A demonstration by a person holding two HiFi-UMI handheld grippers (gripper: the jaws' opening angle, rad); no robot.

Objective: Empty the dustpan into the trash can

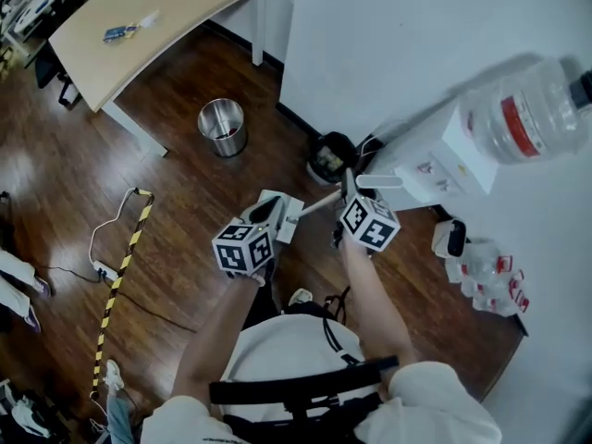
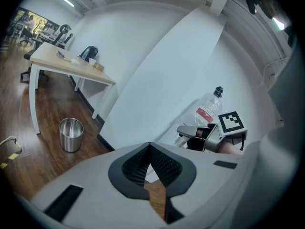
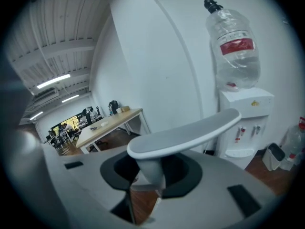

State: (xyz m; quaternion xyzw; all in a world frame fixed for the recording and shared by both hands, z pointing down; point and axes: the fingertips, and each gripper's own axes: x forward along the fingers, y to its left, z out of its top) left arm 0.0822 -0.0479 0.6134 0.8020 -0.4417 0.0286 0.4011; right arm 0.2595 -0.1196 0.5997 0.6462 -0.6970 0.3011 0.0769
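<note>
I count two tongs: the left tongs [image 1: 271, 213] and the right tongs [image 1: 349, 192]. One handle [image 3: 183, 135] sits between the jaws of the right tongs. Ahead of the left tongs are one steel trash can [image 1: 222, 126] and, beyond it, one desk [image 1: 157, 17]. Ahead of the right tongs is one dark round container [image 1: 331, 155]. To their right is one water dispenser [image 1: 435, 160] carrying one bottle [image 1: 527, 109]. Left of the left tongs are one striped tape strip [image 1: 123, 266] and one power strip [image 1: 104, 269].

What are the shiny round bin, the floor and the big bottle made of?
The shiny round bin looks like bare metal: silvery, with bright reflections. The floor looks like dark wood or wood-look planks, glossy, with grain lines. The big bottle is probably clear plastic: you can see through it.
</note>
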